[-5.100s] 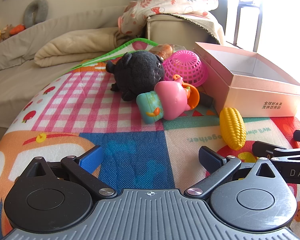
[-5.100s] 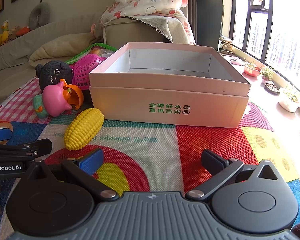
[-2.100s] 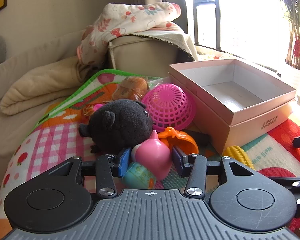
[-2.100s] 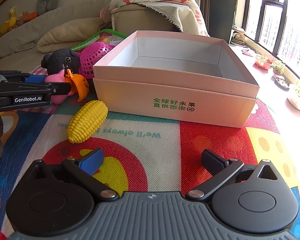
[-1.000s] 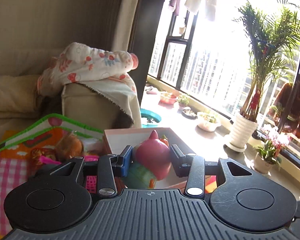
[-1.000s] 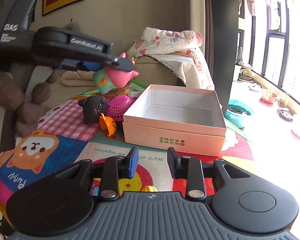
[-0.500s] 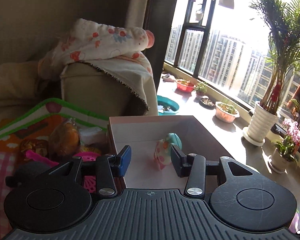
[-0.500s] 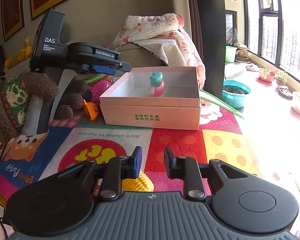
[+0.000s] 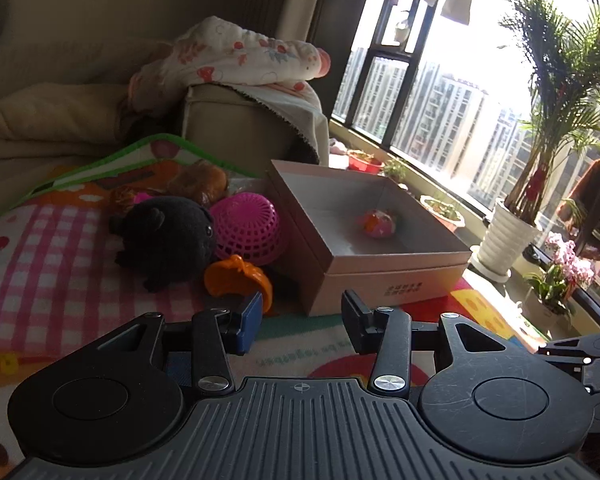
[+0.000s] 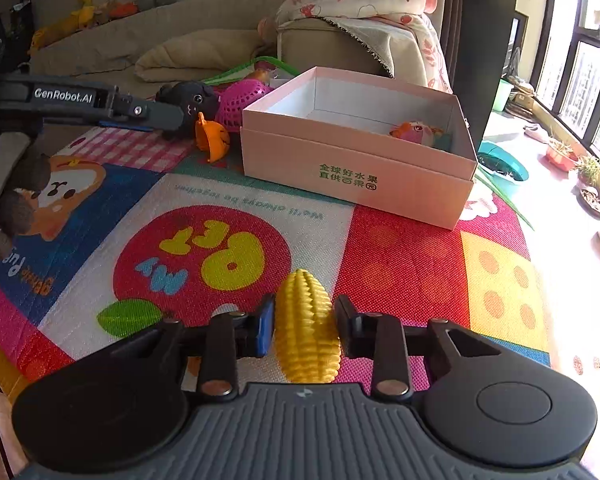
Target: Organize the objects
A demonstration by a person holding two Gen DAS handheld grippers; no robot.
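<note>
room: sunlit living room, a sofa [image 10: 148,36] running along the back wall, tall windows [image 9: 440,92] and potted plants [image 9: 540,160] standing on my right.
mat: a bright play mat [image 10: 400,248] is covering the surface, a red circle with yellow letters lying just ahead of my right claw.
box: a pink box [image 10: 356,160] is sitting open on the mat, green print showing on its near wall.
pink toy: the pink toy [image 9: 378,223] is lying on its side inside the box, near the far right corner.
left claw: my left claw [image 9: 302,322] is hanging open with nothing between its fingers, pointing at the box's near left corner.
right claw: my right claw [image 10: 303,330] is gripping the corn [image 10: 306,328], both fingers pressing its sides, its tip pointing toward the box.
corn: it is sitting in my right claw above the mat, well apart from the box.
plush: a black plush [image 9: 166,240] is resting on the pink checks, left of the box.
basket: a pink basket [image 9: 248,228] is lying mouth down between plush and box, touching the plush.
cup: an orange cup [image 9: 238,276] is lying in front of the basket, just beyond my left claw's blue finger [image 9: 250,322].
</note>
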